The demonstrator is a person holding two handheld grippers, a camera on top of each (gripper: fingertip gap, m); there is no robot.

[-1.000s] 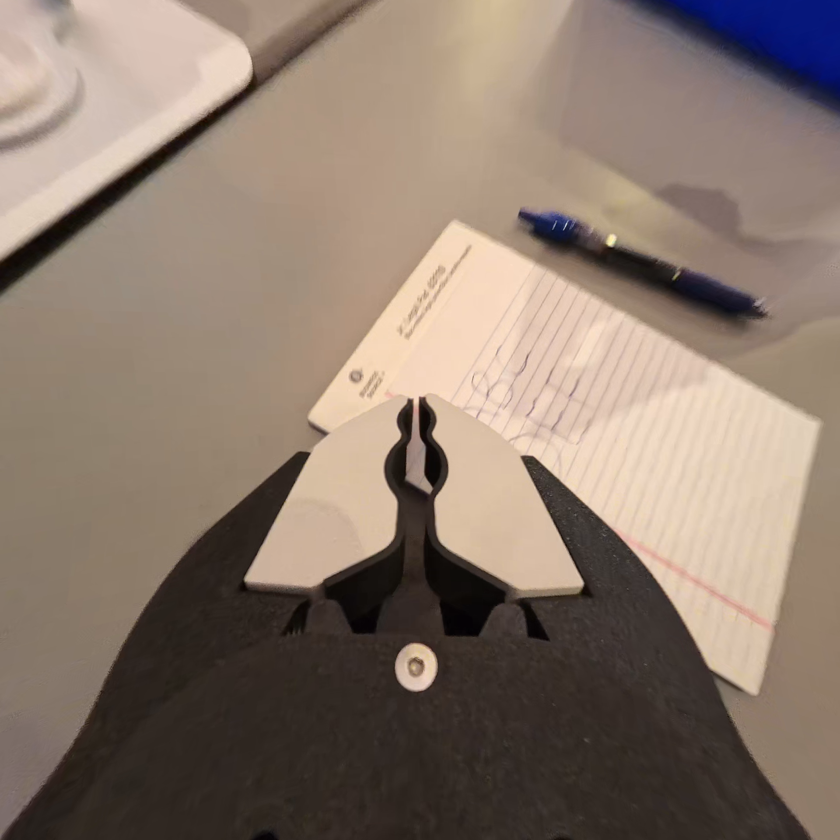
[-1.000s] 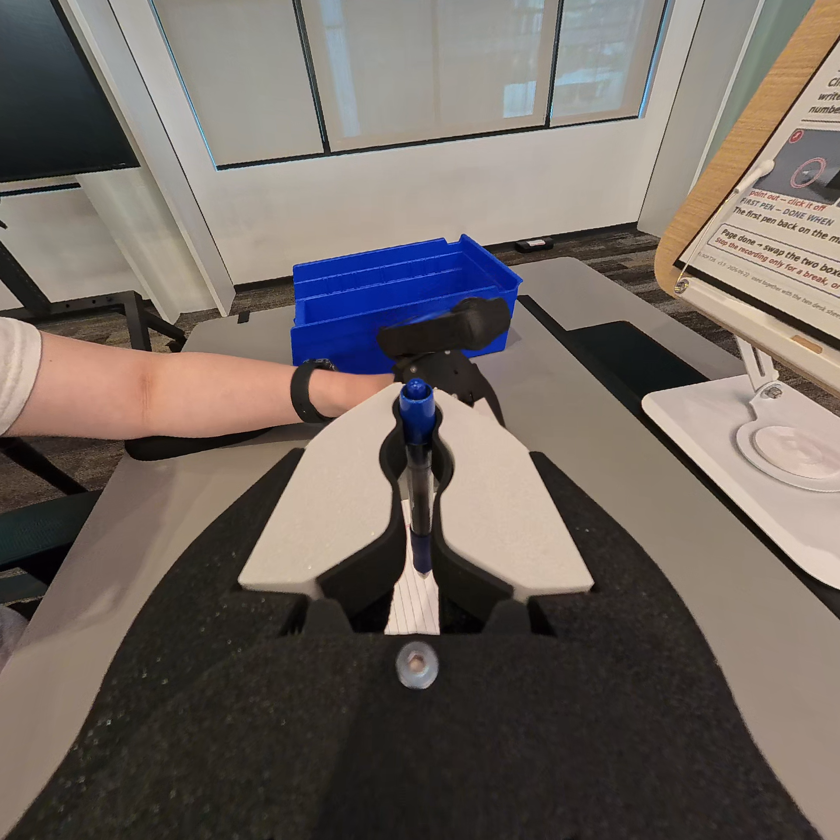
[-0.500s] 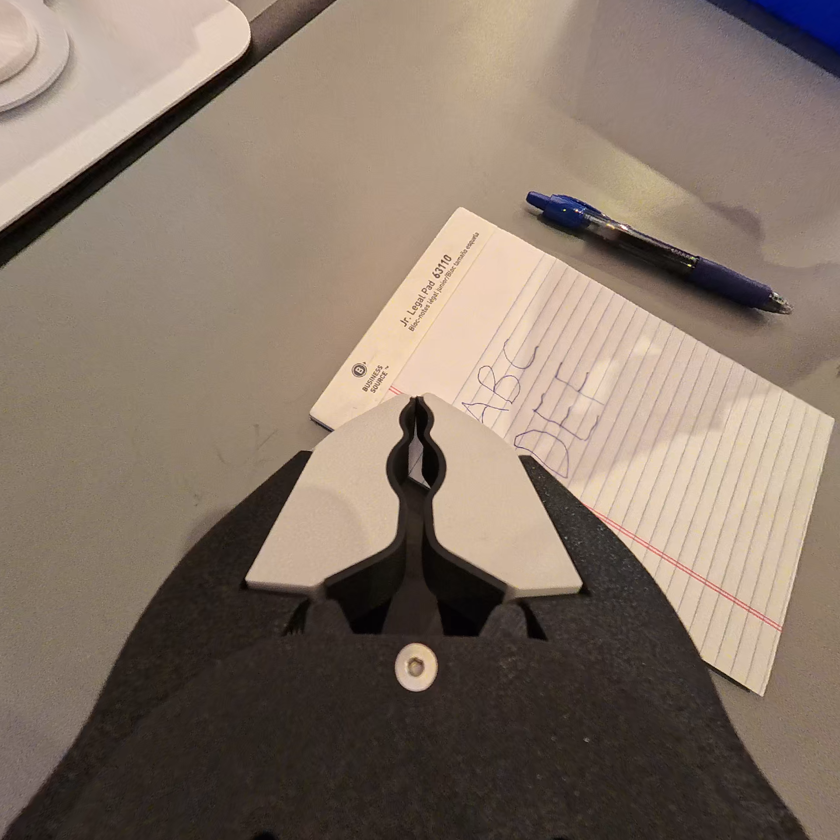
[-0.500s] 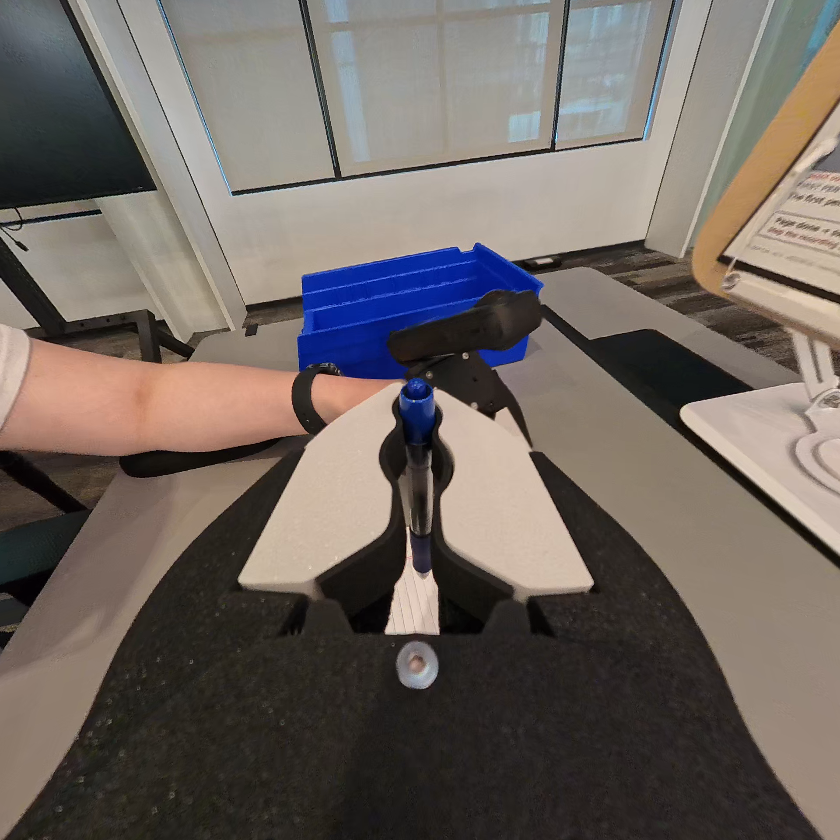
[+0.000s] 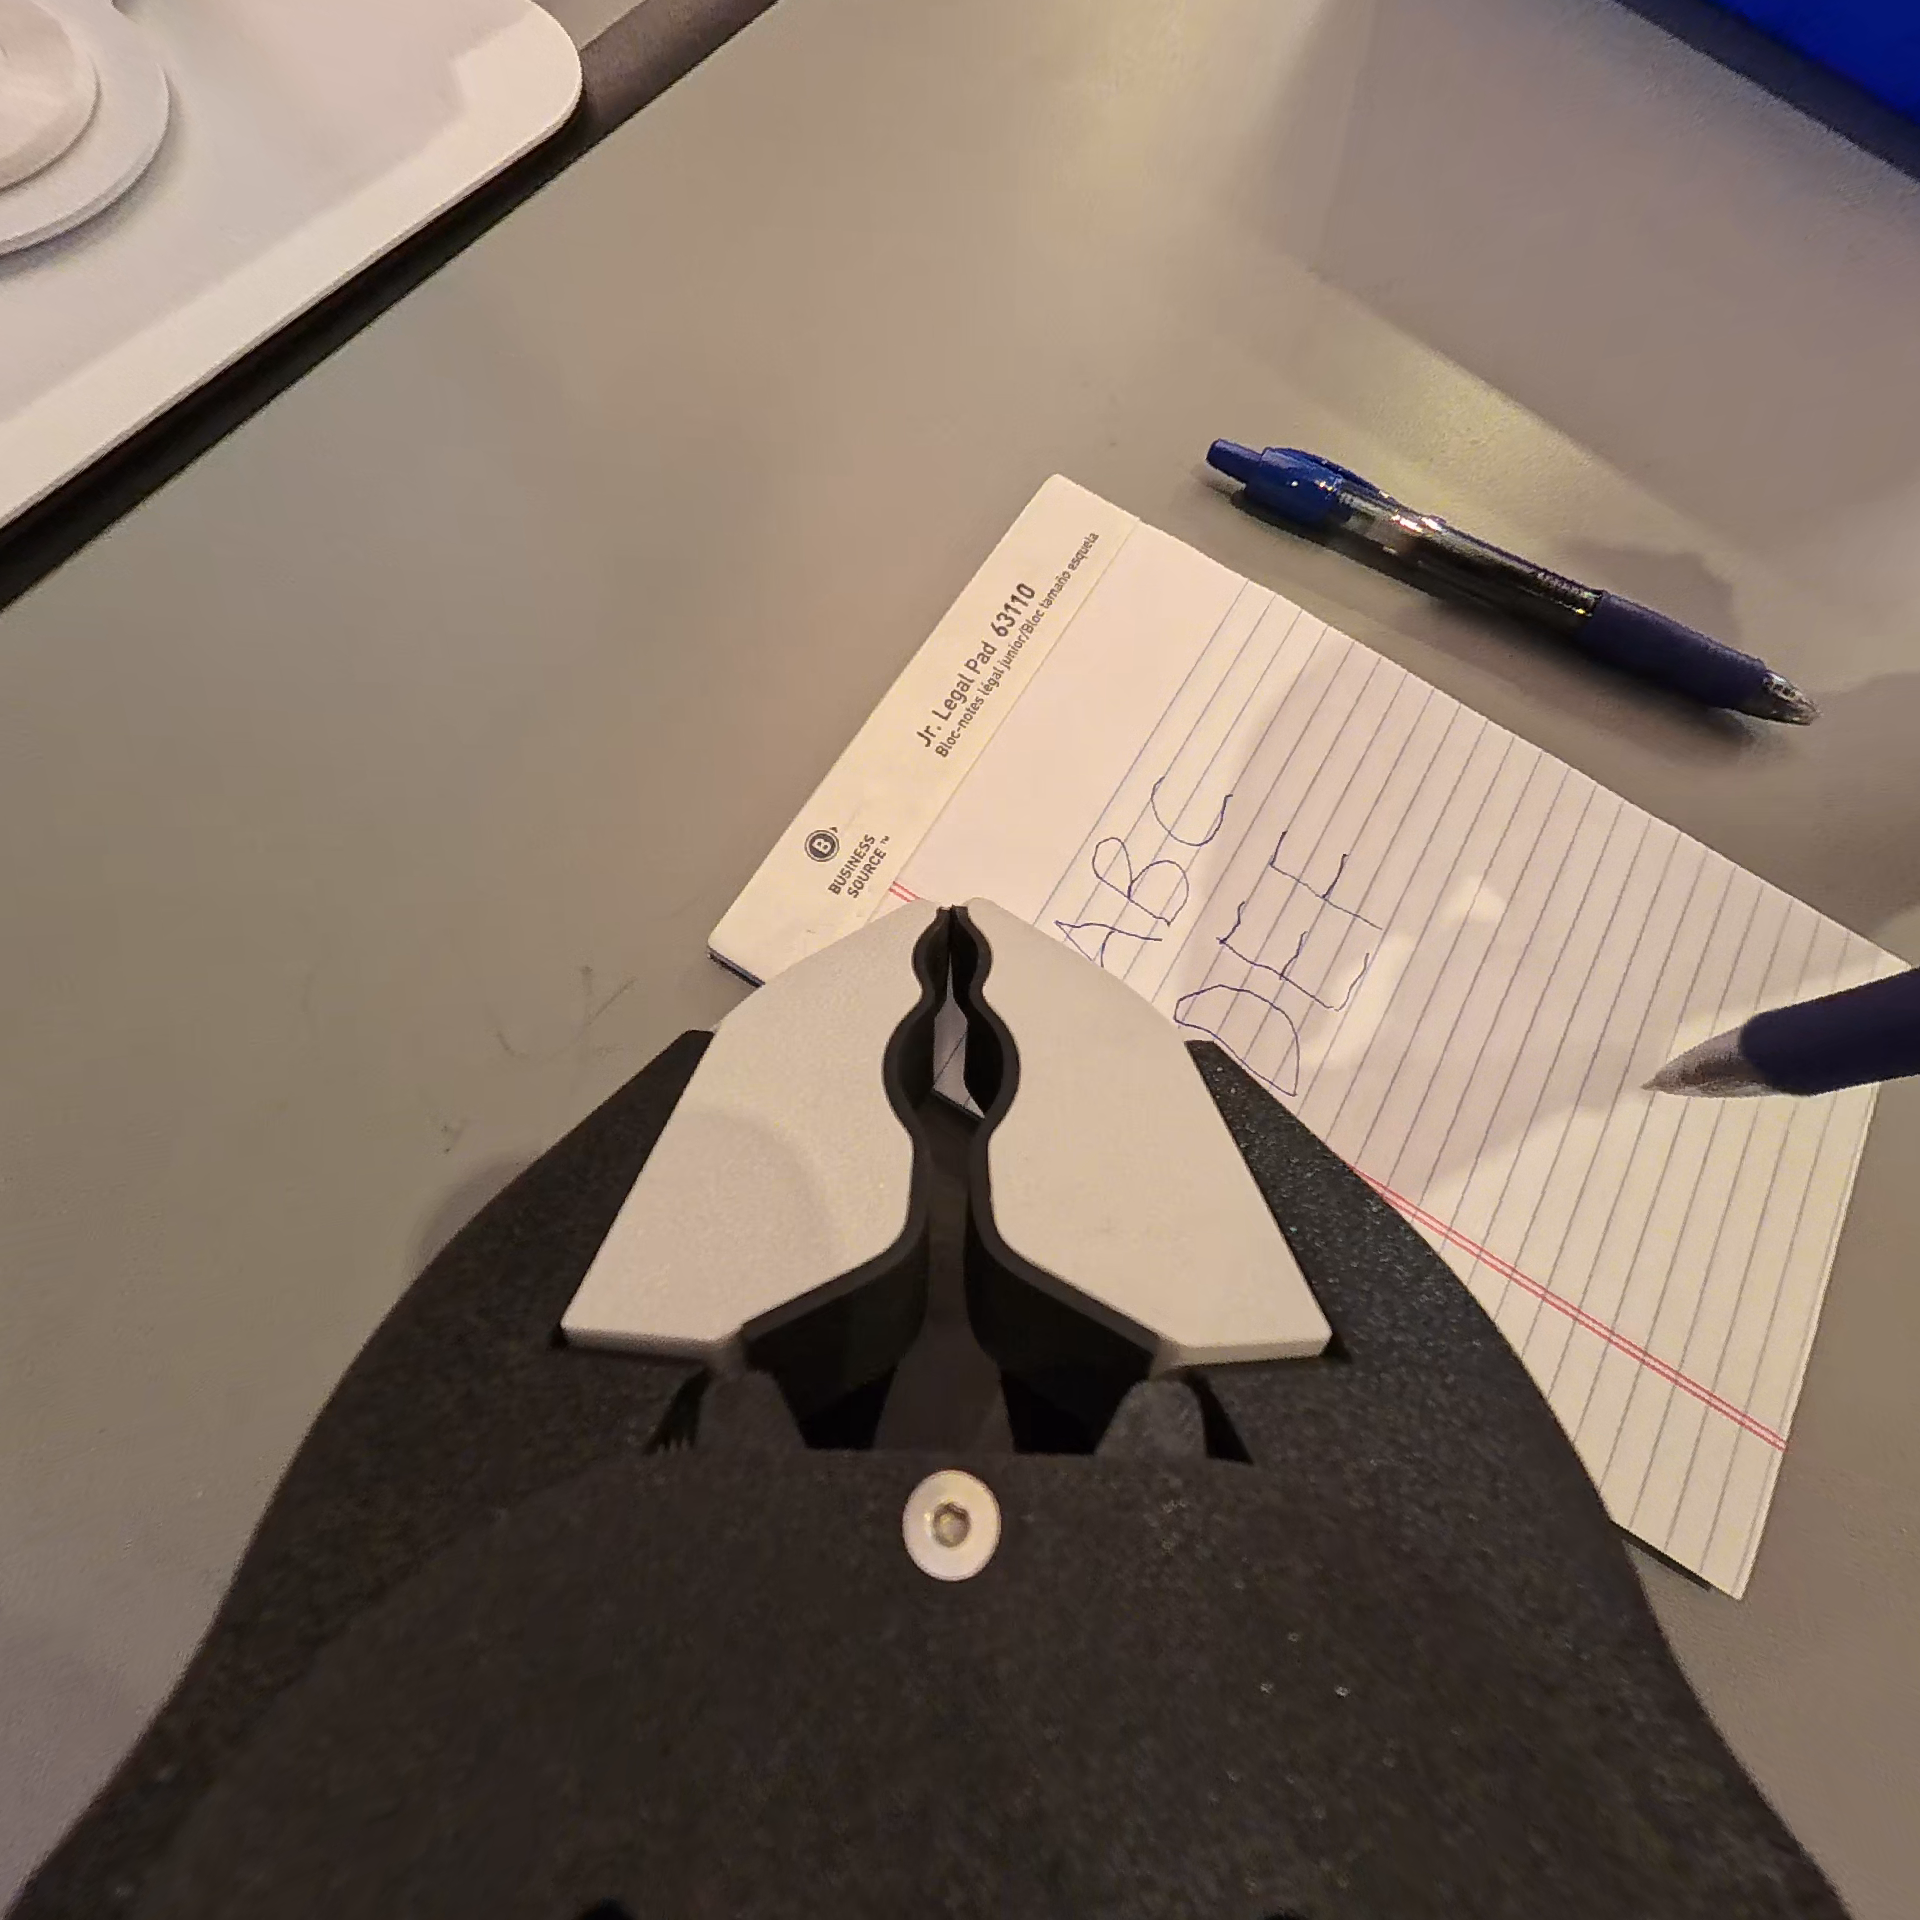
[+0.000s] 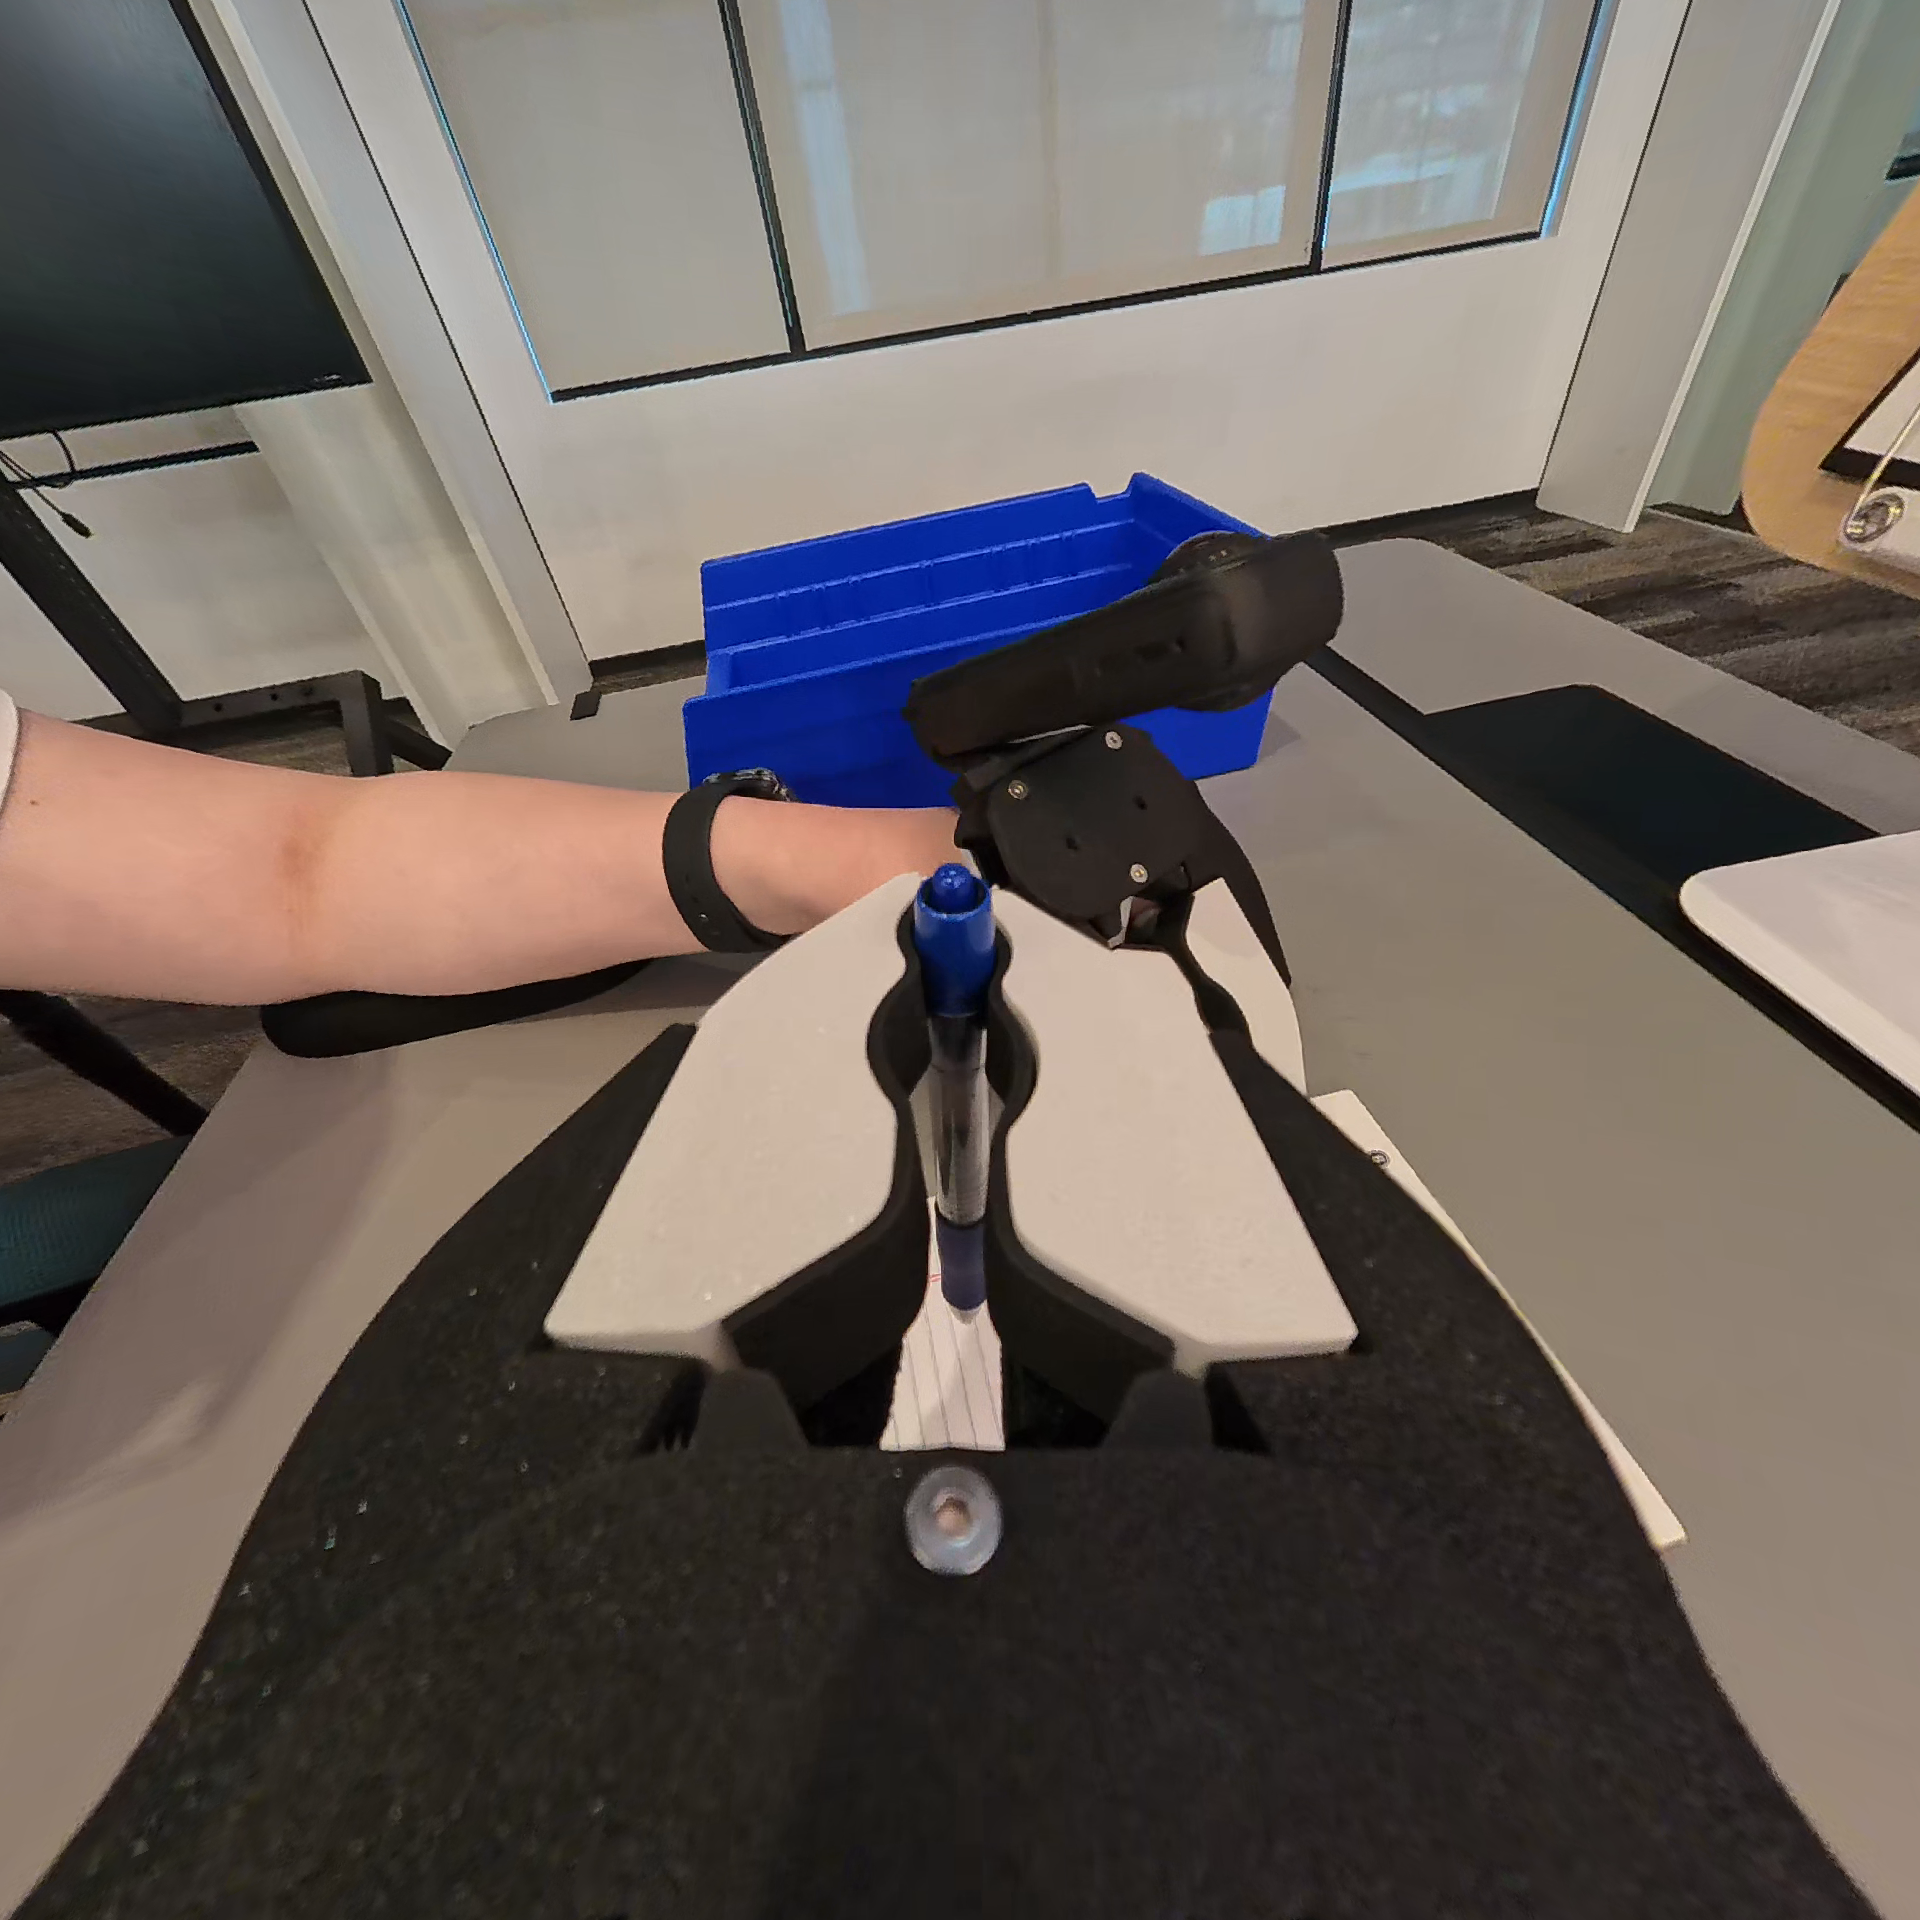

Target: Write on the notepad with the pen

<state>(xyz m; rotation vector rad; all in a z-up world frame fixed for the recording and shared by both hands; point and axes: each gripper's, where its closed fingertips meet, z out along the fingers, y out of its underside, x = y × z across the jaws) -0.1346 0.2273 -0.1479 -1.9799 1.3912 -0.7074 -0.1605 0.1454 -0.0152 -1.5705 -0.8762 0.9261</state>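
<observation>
A white lined notepad (image 5: 1455, 1039) lies on the grey table, with two rows of blue handwriting near its top. My left gripper (image 5: 953, 914) is shut and empty, its tips over the pad's near top corner. My right gripper (image 6: 953, 925) is shut on a blue pen (image 6: 956, 1143), held upright with its tip down over the pad (image 6: 951, 1392). That pen's tip (image 5: 1704, 1075) enters the left wrist view from the right, just over blank lines below the writing. A second blue pen (image 5: 1507, 582) lies on the table beyond the pad. The left gripper's black body (image 6: 1101, 831) shows ahead in the right wrist view.
A blue bin (image 6: 935, 644) stands at the table's far side. A white stand base (image 5: 260, 208) sits at the left wrist view's upper left and also shows in the right wrist view (image 6: 1818, 935). A person's forearm (image 6: 364, 883) reaches in from the left.
The held pen's tip has come into the left wrist view from the right, over the pad. The right wrist view has swung left. The left gripper stays on the pad's corner.
</observation>
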